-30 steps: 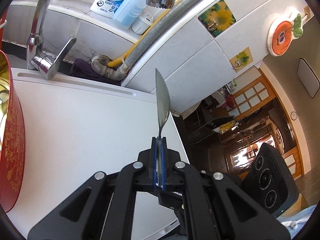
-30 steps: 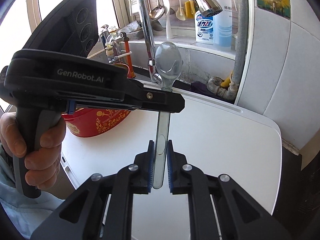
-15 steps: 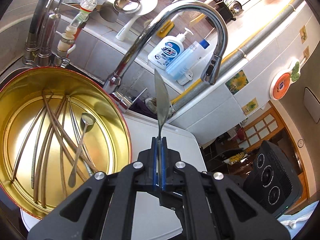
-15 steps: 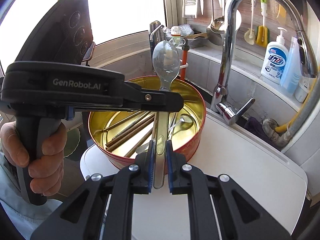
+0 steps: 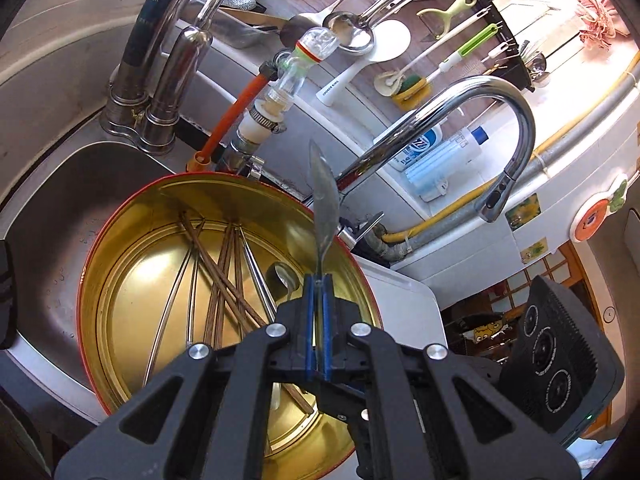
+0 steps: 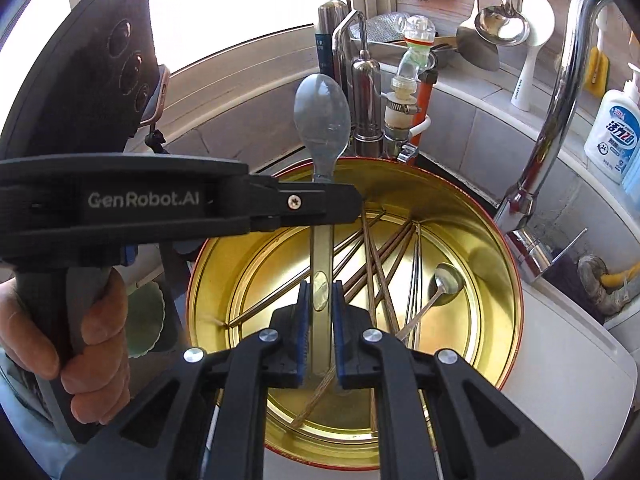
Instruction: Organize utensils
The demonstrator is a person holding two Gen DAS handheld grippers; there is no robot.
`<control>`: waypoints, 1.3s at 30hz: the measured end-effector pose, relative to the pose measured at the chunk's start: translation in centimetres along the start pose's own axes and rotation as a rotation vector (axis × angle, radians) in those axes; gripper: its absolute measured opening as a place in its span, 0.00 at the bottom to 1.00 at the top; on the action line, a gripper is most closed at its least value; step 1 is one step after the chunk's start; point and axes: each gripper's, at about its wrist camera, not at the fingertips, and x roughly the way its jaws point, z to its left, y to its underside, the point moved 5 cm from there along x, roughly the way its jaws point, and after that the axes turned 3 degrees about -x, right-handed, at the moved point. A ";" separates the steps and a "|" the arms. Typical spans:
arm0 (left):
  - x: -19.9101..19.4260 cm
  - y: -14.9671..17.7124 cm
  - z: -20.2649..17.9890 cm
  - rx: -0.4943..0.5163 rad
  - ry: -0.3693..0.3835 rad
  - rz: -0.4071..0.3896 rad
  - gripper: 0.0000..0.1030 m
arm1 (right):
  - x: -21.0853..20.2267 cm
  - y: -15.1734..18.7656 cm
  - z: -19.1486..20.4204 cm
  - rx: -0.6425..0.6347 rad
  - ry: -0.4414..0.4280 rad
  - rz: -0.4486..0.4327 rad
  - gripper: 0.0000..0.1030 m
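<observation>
Utensils are the business here, and one long steel spoon [image 6: 322, 128] is shared between both tools. Nearest in the right wrist view, the right tool [image 6: 320, 320] has its blue pads either side of the spoon's flat handle, apparently closed on it, though a thin gap shows at each pad and I cannot be sure of contact. The left tool [image 5: 318, 320] is shut tight on the same spoon [image 5: 323, 200] at its neck, seen edge-on, and it crosses the right wrist view as a black bar just below the spoon's bowl.

Beyond the pads sits the round gold tin with a red outer wall [image 6: 496, 240], partly on the white table [image 6: 568, 360] and beside the steel sink [image 5: 48, 220]. Inside lie brown wooden chopsticks [image 5: 224, 272], thin metal chopsticks [image 5: 192, 300] and a small steel spoon [image 6: 444, 280] — all crossed loosely, unsorted.

Farther off stand the chrome curved tap [image 5: 516, 120] and a white soap bottle [image 6: 614, 136].

The sorting looks barely begun: one spoon is lifted out, mid-handover by my reading, and the rest of the tin's contents are left to do.
</observation>
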 end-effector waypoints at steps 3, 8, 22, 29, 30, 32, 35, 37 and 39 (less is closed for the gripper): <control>1.1 0.0 0.9 -0.011 -0.012 0.050 0.04 | 1.5 0.0 -0.3 0.032 0.010 0.047 0.11; 2.1 0.0 1.6 -0.015 -0.016 0.087 0.04 | 2.5 0.2 -0.7 0.055 0.018 0.087 0.11; 0.1 -0.7 1.0 0.138 -0.258 0.018 0.72 | 1.1 0.0 -2.0 -0.006 0.164 0.053 0.68; -0.2 -0.4 1.5 0.122 -0.262 0.023 0.72 | 0.9 0.2 -1.5 -0.005 0.161 0.048 0.75; -0.3 -0.4 1.6 0.120 -0.267 0.023 0.72 | 0.9 0.1 -1.5 -0.003 0.161 0.047 0.76; -0.4 -0.2 1.7 0.120 -0.269 0.024 0.72 | 0.9 0.1 -1.4 0.000 0.159 0.046 0.78; -0.7 0.1 1.5 0.132 -0.262 0.027 0.74 | 0.8 0.1 -1.4 -0.001 0.165 0.049 0.84; -0.9 0.3 1.4 0.143 -0.273 0.037 0.79 | 0.7 0.1 -1.3 -0.010 0.172 0.053 0.87; -1.2 0.5 1.3 0.168 -0.307 0.042 0.81 | 0.4 0.1 -1.2 -0.024 0.183 0.057 0.88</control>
